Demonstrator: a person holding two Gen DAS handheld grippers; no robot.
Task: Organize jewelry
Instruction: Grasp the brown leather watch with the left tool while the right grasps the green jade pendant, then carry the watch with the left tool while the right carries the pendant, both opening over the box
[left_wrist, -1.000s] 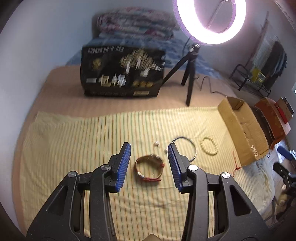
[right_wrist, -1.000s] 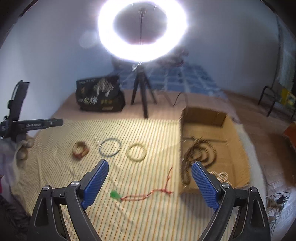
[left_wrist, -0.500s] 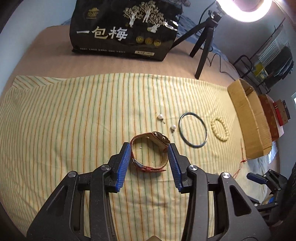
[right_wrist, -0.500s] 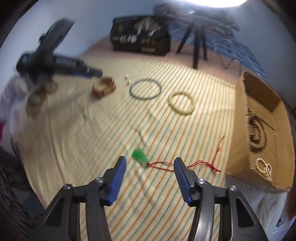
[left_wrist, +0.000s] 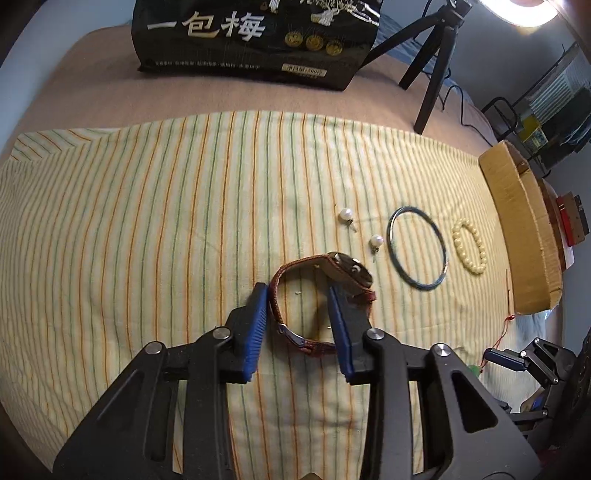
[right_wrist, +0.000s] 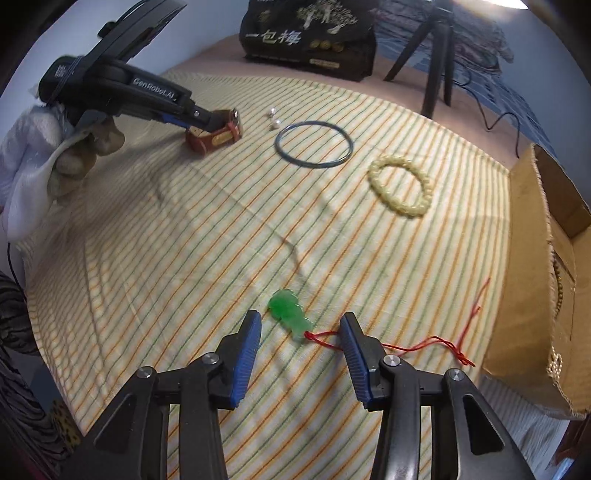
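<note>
Right now the left hand-held gripper (left_wrist: 297, 321) sits down over the watch (left_wrist: 321, 291) on the striped cloth (left_wrist: 147, 221), jaws narrow & closing. Its left pad is against the red strap; the right pad looks to be inside the strap loop, beside the watch face. Can't tell if the strap is truly pinched yet.

Right hand-held gripper (right_wrist: 301, 354) hangs low over the green pendant (right_wrist: 290, 314), jaws about half wide & closing. The pendant's lower end and the start of its red cord (right_wrist: 417, 345) lie between the pads, touching neither.

Near the watch, to its right: two pearl earrings (left_wrist: 346, 215), then a dark bangle (left_wrist: 417, 247), then a cream bead bracelet (left_wrist: 469, 245), all flat on the cloth & apart from each other. Cardboard box (right_wrist: 546, 280) stands at the cloth's right edge w/ bead strings inside. Black bag (left_wrist: 255, 37) and a tripod (left_wrist: 432, 70) stand behind the cloth.
</note>
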